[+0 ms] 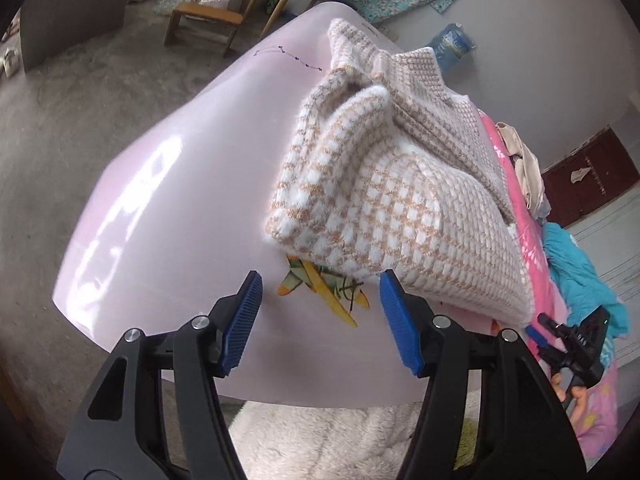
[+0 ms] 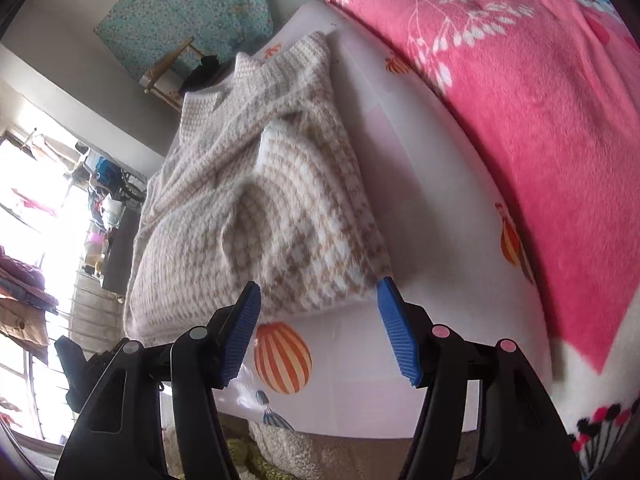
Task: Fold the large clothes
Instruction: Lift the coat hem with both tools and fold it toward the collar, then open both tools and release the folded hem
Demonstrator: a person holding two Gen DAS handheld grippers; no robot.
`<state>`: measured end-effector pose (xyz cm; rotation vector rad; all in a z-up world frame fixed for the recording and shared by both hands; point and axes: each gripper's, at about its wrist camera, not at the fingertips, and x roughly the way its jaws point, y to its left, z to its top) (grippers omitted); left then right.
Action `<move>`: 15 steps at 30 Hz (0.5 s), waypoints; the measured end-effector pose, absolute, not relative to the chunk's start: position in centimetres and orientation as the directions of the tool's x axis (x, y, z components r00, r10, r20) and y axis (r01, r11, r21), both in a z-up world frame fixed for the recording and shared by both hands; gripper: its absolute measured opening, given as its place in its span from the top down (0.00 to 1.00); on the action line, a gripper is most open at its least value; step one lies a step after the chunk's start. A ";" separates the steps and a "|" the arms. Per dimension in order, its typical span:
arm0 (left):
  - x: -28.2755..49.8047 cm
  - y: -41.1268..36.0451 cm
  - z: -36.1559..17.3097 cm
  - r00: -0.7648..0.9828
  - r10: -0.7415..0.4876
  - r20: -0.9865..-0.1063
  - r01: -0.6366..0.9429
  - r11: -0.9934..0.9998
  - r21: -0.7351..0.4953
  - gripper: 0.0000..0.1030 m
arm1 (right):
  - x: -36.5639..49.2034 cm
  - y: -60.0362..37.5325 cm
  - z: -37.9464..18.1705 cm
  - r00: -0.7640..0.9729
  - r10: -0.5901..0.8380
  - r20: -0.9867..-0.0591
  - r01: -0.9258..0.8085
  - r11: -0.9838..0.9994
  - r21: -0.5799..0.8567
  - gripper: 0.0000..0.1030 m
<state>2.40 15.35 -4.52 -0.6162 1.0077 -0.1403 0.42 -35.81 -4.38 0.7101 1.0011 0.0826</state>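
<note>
A thick white and tan checked sweater (image 1: 400, 184) lies folded in a bundle on a pale pink sheet (image 1: 180, 208), a sleeve doubled over on top. My left gripper (image 1: 320, 280) is open just in front of the sweater's near edge, nothing between its blue pads (image 1: 240, 320). In the right wrist view the same sweater (image 2: 256, 200) lies ahead. My right gripper (image 2: 318, 286) is open at its near corner, pads apart from the knit. The right gripper's black body (image 1: 576, 344) and a hand show at the far right of the left wrist view.
A pink floral blanket (image 2: 520, 120) covers the bed to the right. A fluffy white rug (image 1: 320, 440) lies below the sheet's edge. Wooden stools (image 1: 208, 20) stand on the concrete floor beyond. Loose clothes (image 1: 576, 280) are heaped on the blanket.
</note>
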 end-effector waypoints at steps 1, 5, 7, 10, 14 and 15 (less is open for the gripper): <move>2.4 15.4 -4.9 0.546 -0.401 -0.735 -0.178 0.803 -0.569 0.44 | 0.2 -35.8 -4.8 0.558 0.391 -0.732 0.257 0.757 0.601 0.42; 3.6 16.0 -5.6 0.583 -0.438 -0.685 -0.214 0.731 -0.649 0.44 | -0.1 -36.2 -6.4 0.588 0.412 -0.696 0.295 0.692 0.659 0.42; 4.3 16.2 -5.7 0.597 -0.434 -0.674 -0.241 0.705 -0.667 0.44 | 0.4 -36.3 -7.0 0.617 0.425 -0.663 0.301 0.650 0.697 0.42; 5.5 15.8 -5.5 0.618 -0.386 -0.685 -0.270 0.714 -0.646 0.47 | 1.4 -35.5 -6.8 0.656 0.365 -0.661 0.293 0.683 0.669 0.42; 6.2 13.8 -4.0 0.634 -0.211 -0.744 -0.257 0.850 -0.460 0.79 | 2.2 -34.5 -6.5 0.682 0.261 -0.684 0.304 0.749 0.589 0.77; 5.9 13.2 -3.3 0.648 -0.195 -0.736 -0.228 0.872 -0.432 0.83 | 2.0 -34.6 -6.1 0.695 0.265 -0.668 0.295 0.743 0.601 0.82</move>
